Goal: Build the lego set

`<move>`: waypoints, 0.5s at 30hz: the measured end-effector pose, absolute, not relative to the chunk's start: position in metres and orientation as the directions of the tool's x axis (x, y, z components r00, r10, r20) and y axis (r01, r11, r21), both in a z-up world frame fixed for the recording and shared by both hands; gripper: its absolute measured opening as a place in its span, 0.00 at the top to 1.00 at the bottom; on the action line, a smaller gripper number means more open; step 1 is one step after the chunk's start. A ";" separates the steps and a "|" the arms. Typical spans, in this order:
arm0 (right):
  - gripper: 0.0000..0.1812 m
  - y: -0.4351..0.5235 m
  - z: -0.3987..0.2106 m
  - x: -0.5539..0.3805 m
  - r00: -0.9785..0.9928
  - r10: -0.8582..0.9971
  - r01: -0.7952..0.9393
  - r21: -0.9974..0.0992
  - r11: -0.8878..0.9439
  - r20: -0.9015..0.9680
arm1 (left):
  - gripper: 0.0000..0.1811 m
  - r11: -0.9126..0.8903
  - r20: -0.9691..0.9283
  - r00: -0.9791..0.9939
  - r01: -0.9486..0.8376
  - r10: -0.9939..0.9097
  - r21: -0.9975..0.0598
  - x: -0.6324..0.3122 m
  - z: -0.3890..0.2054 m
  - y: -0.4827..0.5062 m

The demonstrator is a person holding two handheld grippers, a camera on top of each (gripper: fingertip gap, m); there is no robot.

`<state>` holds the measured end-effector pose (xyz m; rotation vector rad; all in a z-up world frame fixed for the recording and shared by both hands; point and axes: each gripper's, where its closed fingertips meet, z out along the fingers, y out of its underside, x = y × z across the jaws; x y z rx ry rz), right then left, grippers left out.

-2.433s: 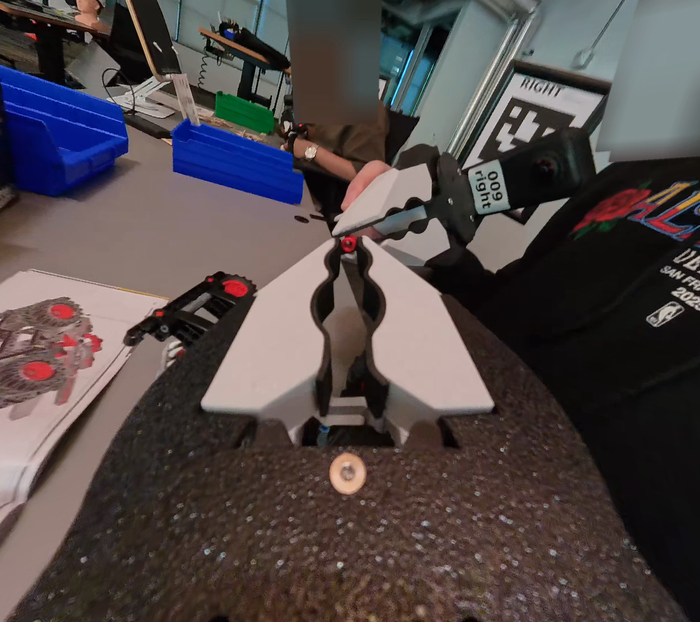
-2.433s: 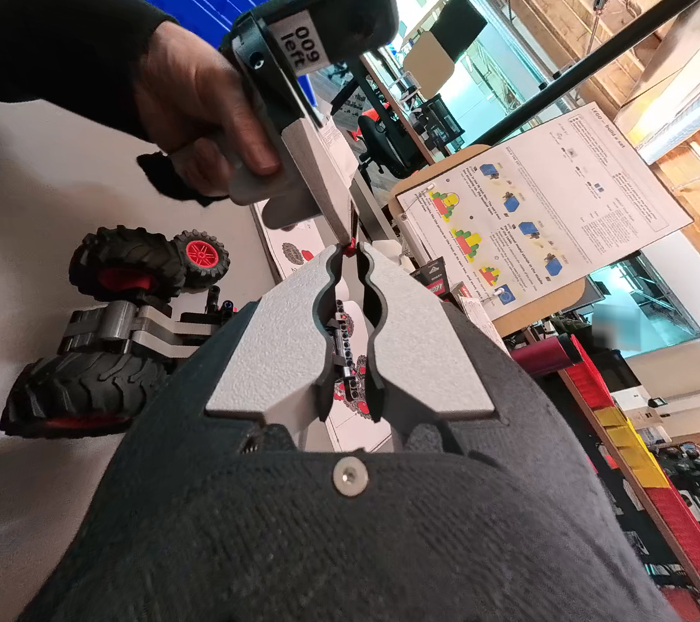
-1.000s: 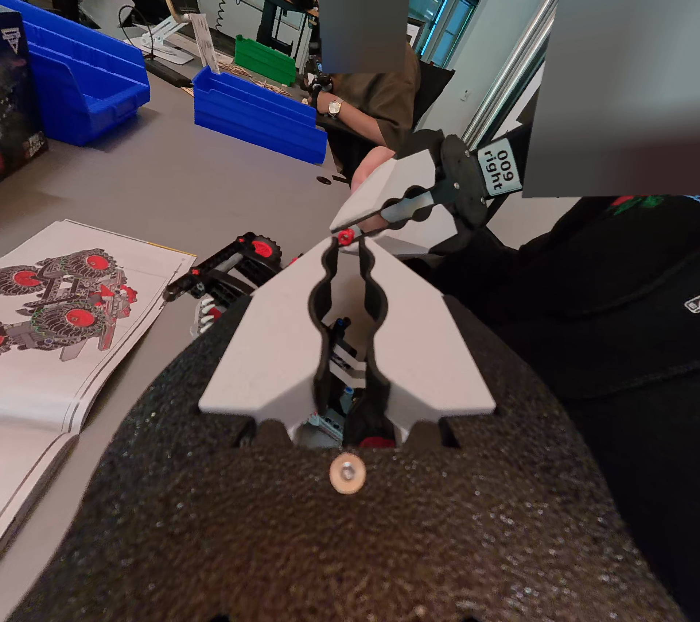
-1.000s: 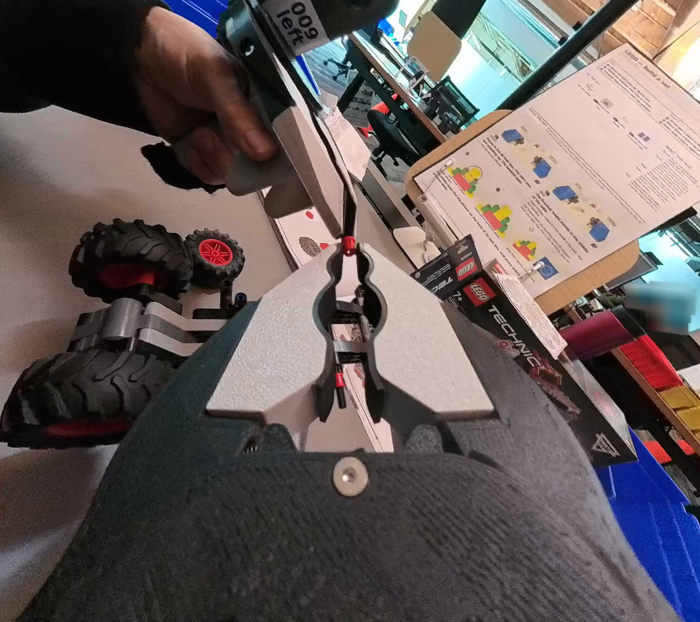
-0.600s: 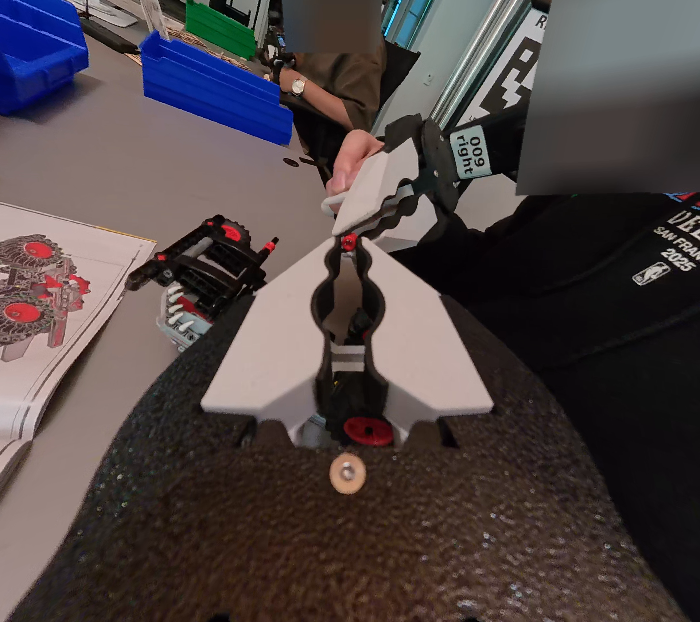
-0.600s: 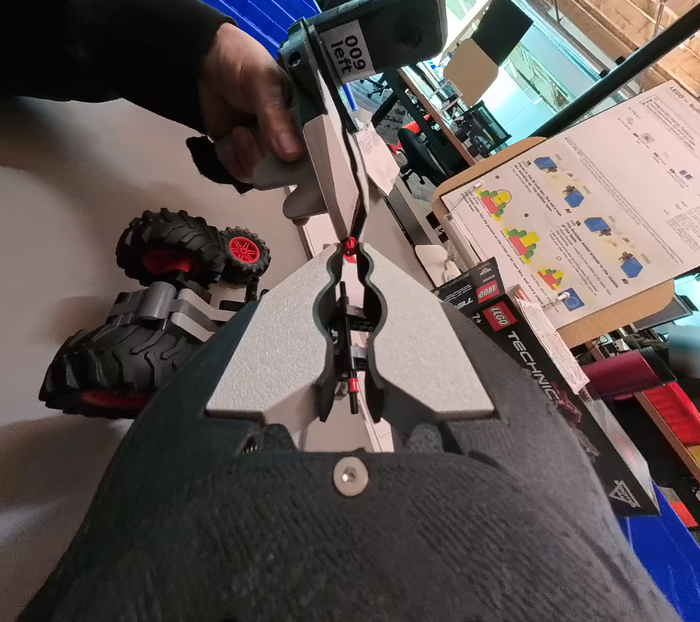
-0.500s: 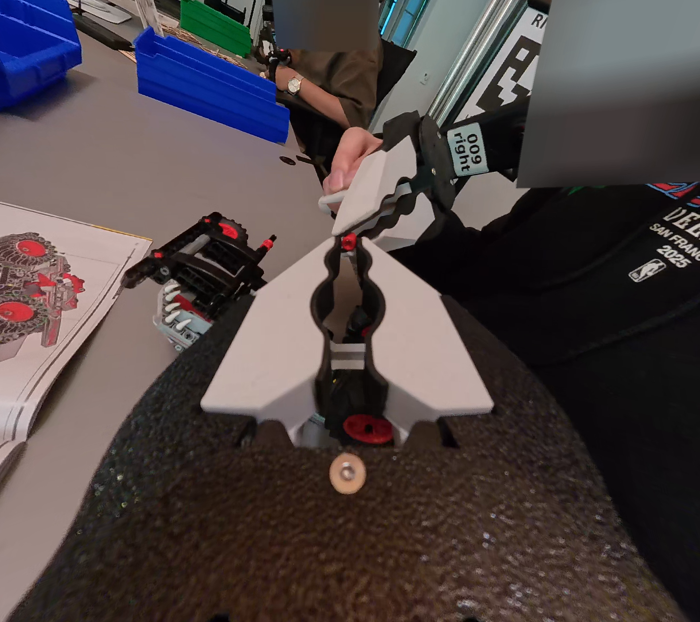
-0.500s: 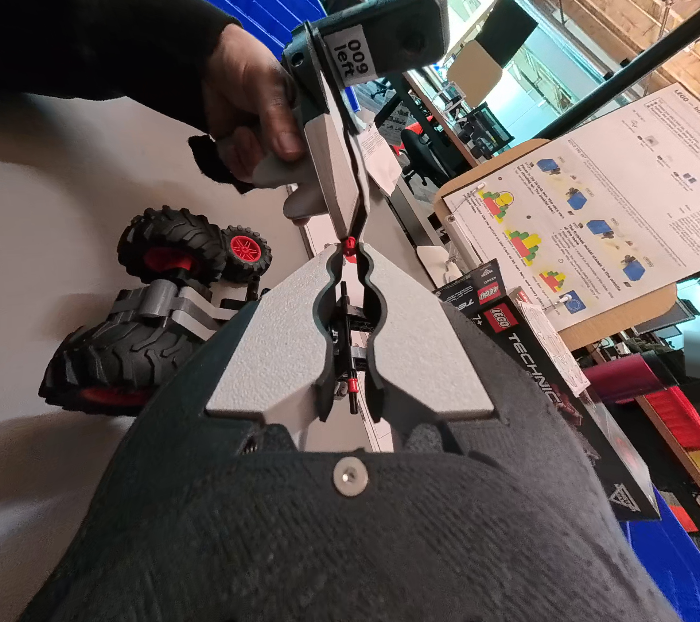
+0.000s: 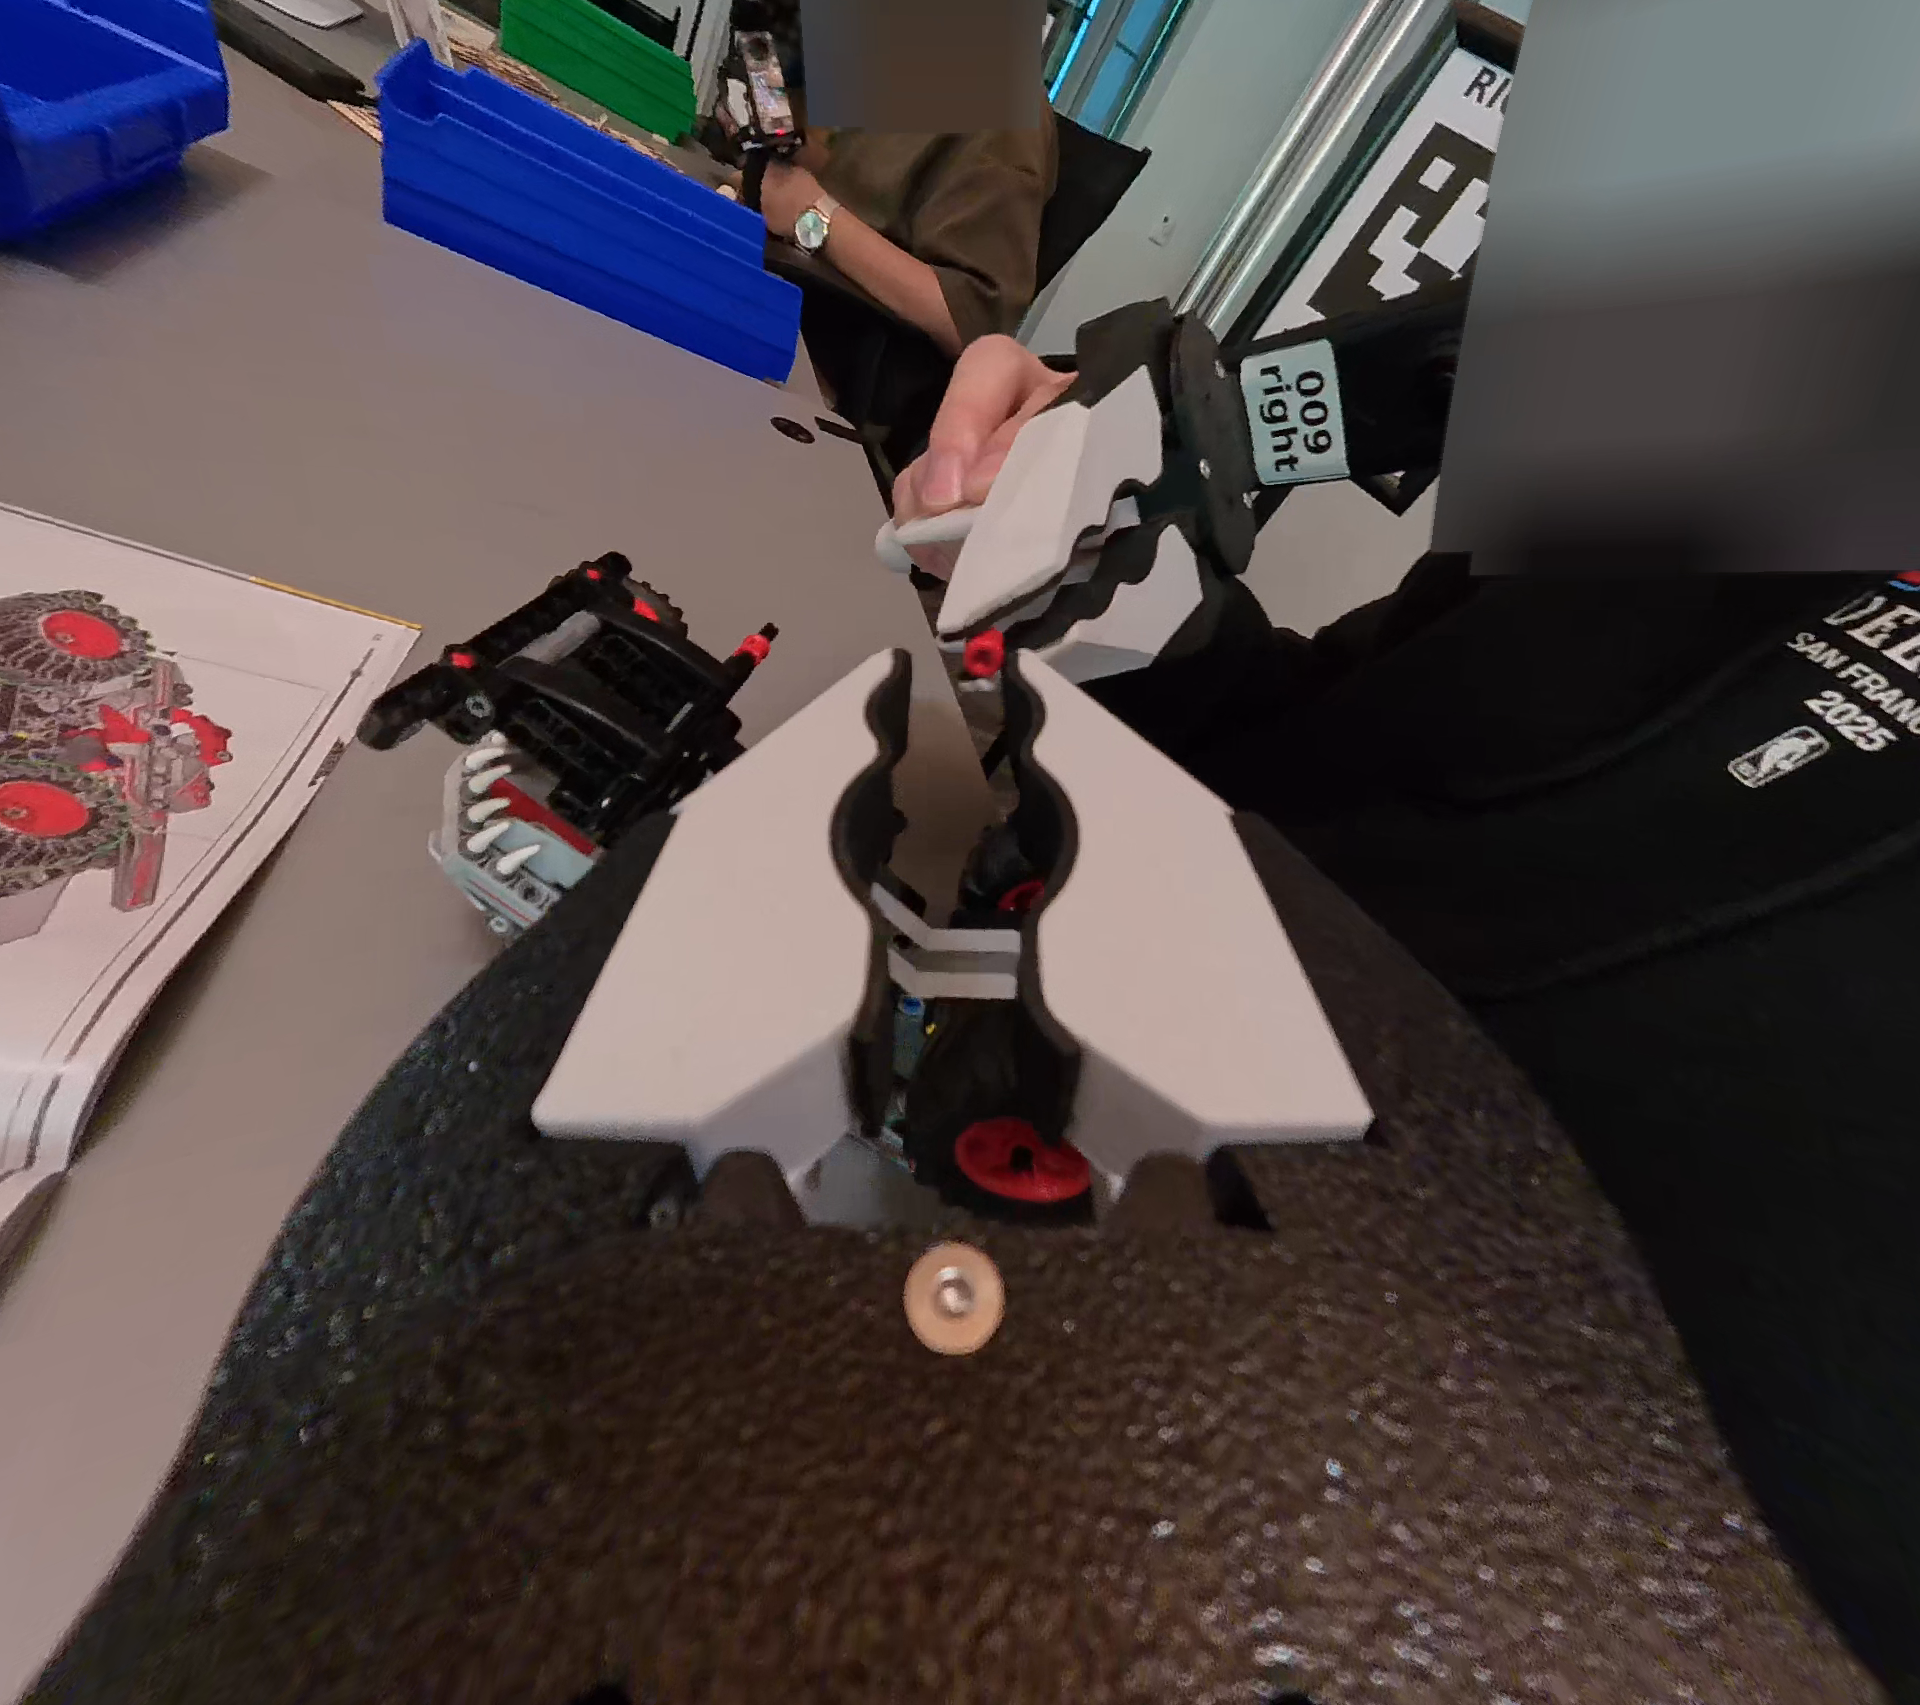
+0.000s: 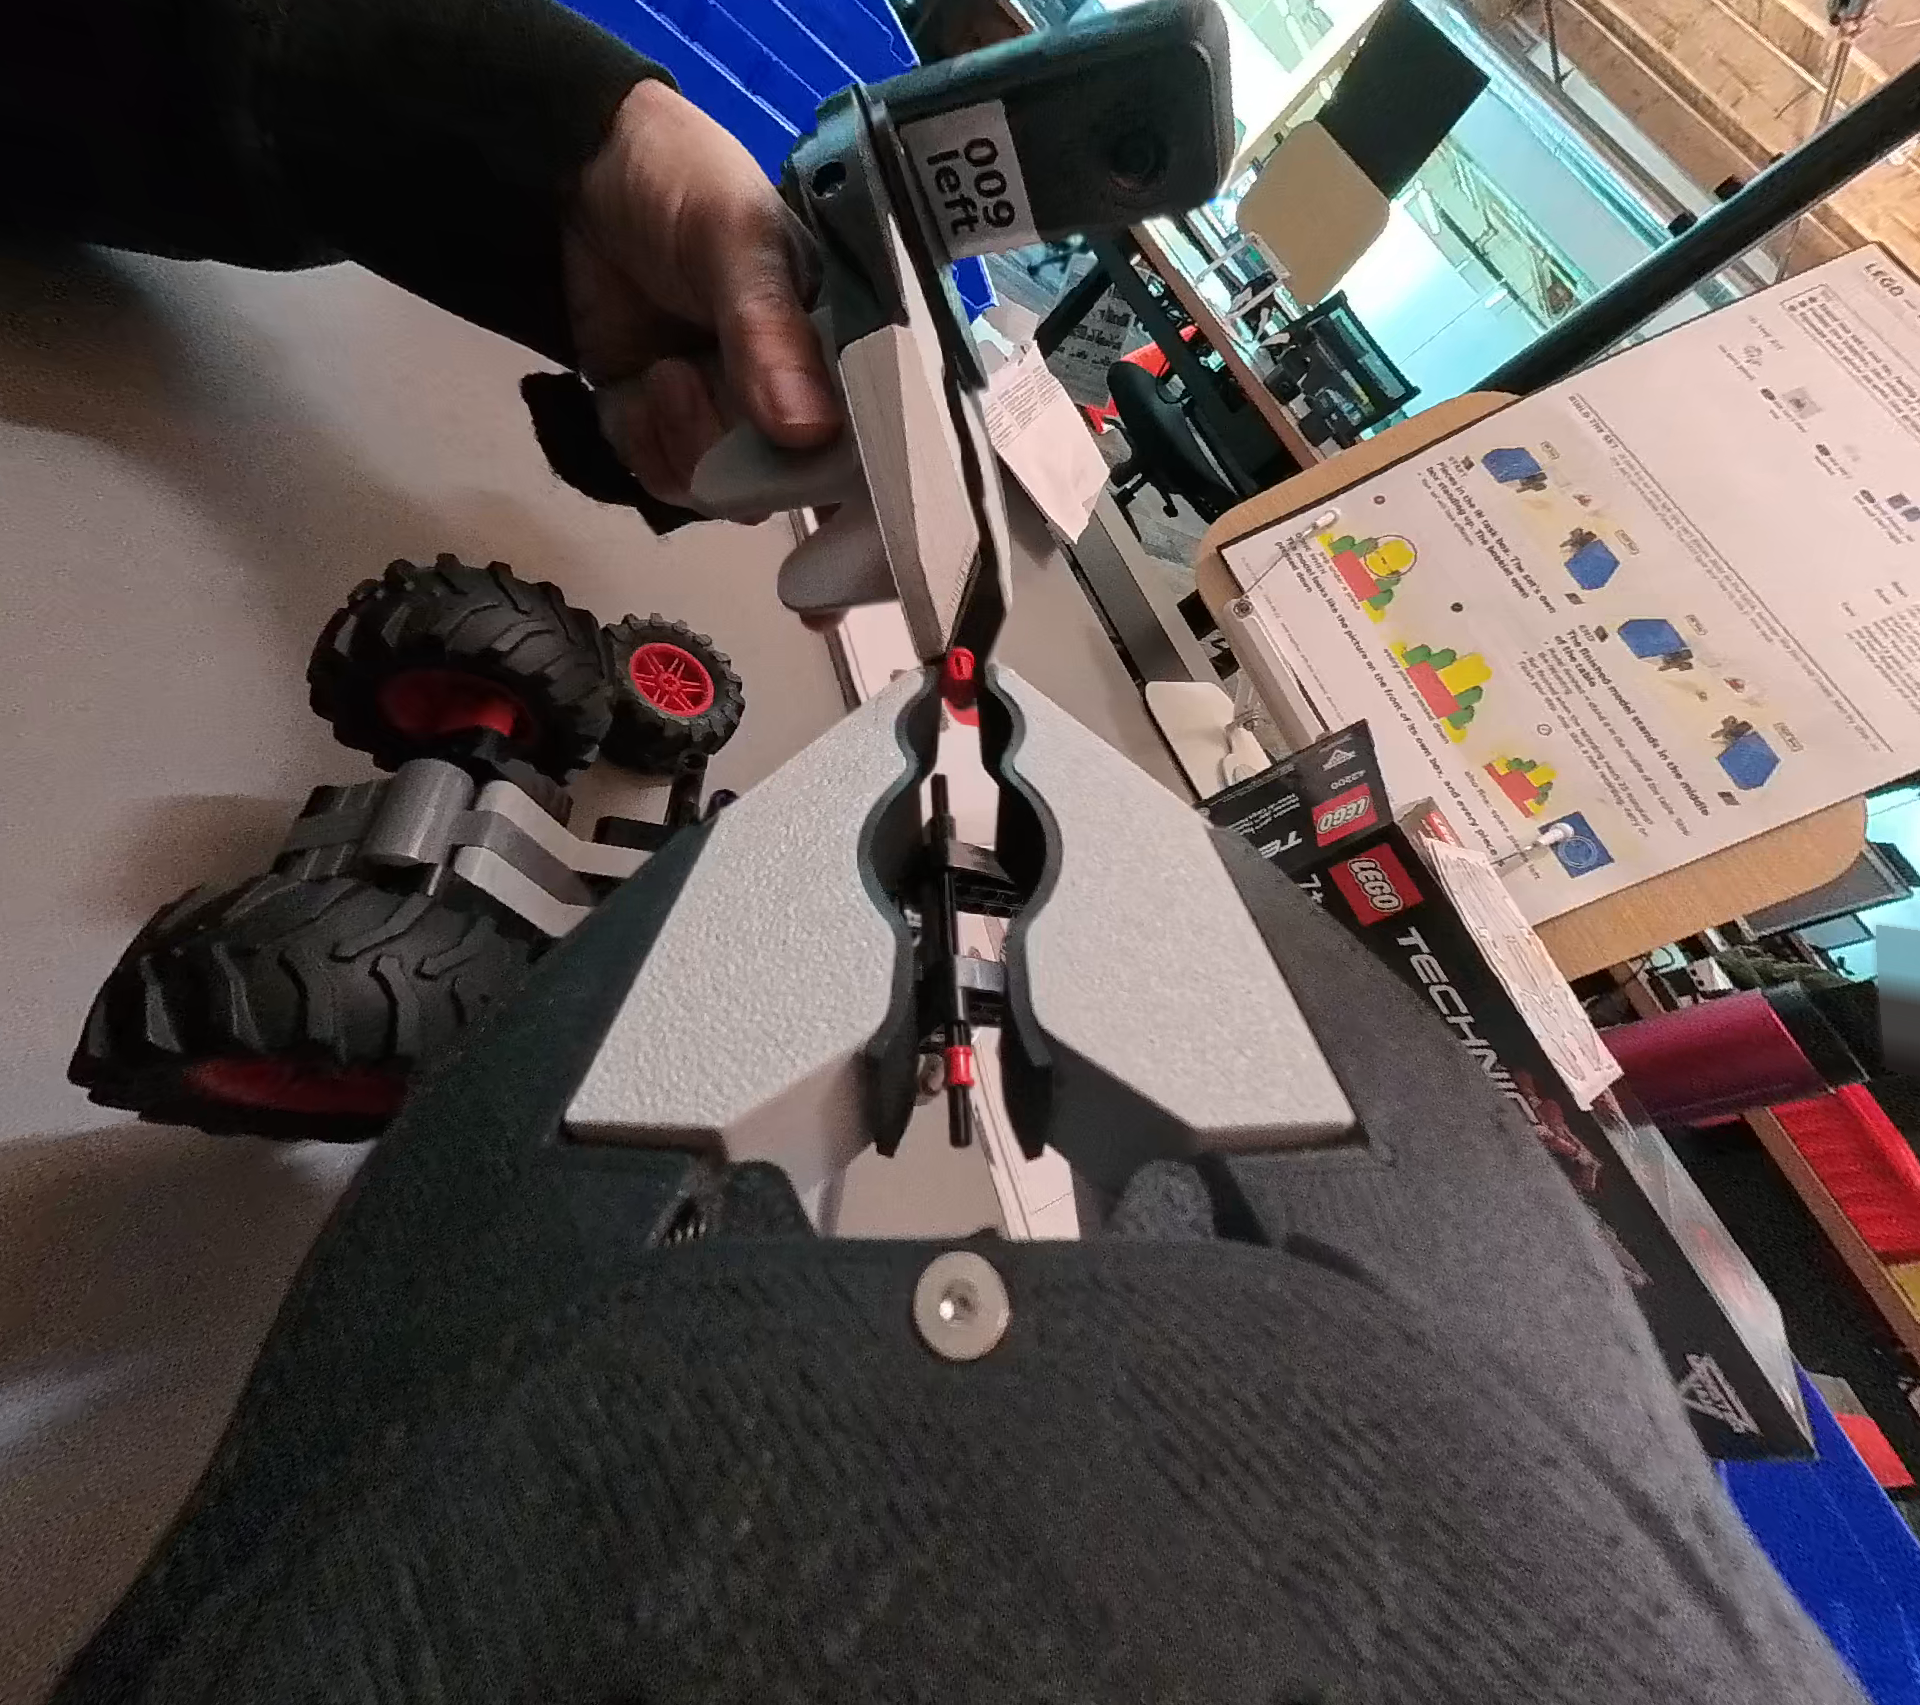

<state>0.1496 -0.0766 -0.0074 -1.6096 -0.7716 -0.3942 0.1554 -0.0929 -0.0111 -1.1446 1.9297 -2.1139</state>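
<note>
A small red Lego pin (image 9: 982, 653) sits at the tip of my right gripper (image 9: 968, 625), which is shut on it. In the right wrist view the pin (image 10: 957, 666) is pinched between that gripper's (image 10: 956, 687) fingertips. My left gripper (image 9: 958, 666) is open, with its tips on either side of the pin and a clear gap around it. It reaches down to the pin in the right wrist view (image 10: 961, 629). Both are held above the table. The truck chassis (image 10: 416, 824), with black tyres and red hubs, lies on the table below.
A black and grey sub-assembly with white teeth (image 9: 582, 720) lies beside the open instruction booklet (image 9: 156, 772). Blue bins (image 9: 582, 221) stand at the back. A Lego box (image 10: 1455, 980) and an instruction board (image 10: 1610, 616) stand to the right. A person (image 9: 914, 221) sits across the table. My two grippers' fingertips are within a few centimetres of each other.
My left gripper was shut on the red pin together with the right one; its jaws have now opened. The pin stays in the right gripper.
</note>
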 end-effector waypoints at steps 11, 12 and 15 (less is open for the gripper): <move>0.97 -0.076 -0.004 0.147 0.711 0.304 0.664 -0.748 0.005 0.634 | 0.92 -0.236 0.485 -0.729 -0.425 -0.482 -0.874 0.156 -0.007 -0.092; 0.97 -0.076 -0.004 0.146 0.715 0.310 0.657 -0.754 0.011 0.627 | 0.92 -0.237 0.484 -0.733 -0.424 -0.477 -0.874 0.156 -0.007 -0.092; 0.97 -0.075 -0.006 0.147 0.732 0.311 0.636 -0.772 0.008 0.606 | 0.91 -0.238 0.490 -0.746 -0.429 -0.450 -0.872 0.152 -0.006 -0.095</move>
